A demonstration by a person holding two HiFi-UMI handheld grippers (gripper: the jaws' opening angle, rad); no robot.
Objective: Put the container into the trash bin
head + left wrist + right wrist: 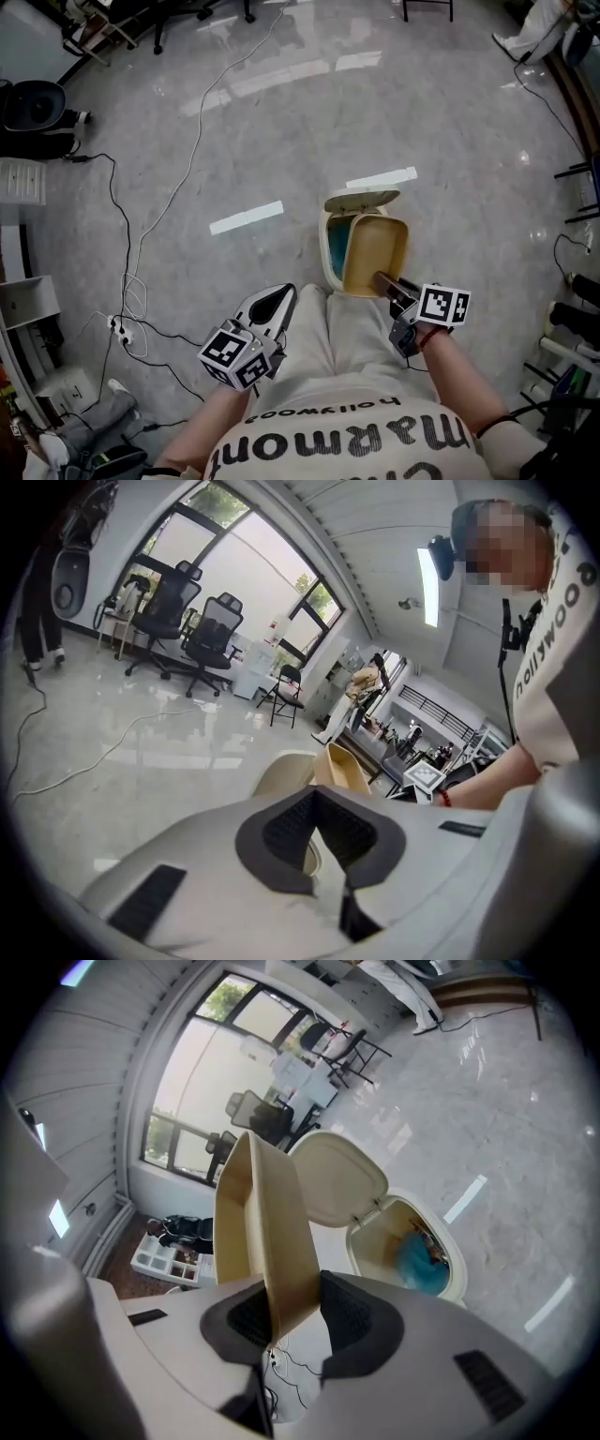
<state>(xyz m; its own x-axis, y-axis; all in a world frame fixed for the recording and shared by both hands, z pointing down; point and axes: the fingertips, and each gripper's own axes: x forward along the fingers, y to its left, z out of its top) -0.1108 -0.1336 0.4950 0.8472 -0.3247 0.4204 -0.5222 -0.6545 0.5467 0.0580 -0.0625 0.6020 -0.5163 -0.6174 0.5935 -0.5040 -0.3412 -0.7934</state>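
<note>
A tan, open-topped container [375,253] hangs tilted over the mouth of a cream trash bin [328,258] that stands on the floor with its lid [361,199] flipped up. My right gripper [386,281] is shut on the container's near wall. In the right gripper view the wall of the container [267,1232] rises between the pads, above my right gripper [291,1302]. Past it is the bin [461,1279], with a blue bag [417,1260] inside. My left gripper [279,298] hangs to the left of the bin, shut and holding nothing. In its own view my left gripper [316,799] faces the container [342,766].
Cables [141,253] and a power strip [117,326] lie on the grey floor to the left. White tape strips [246,217] mark the floor beyond the bin. Office chairs [183,621] stand by the windows. Shelving and boxes line the left edge [23,300].
</note>
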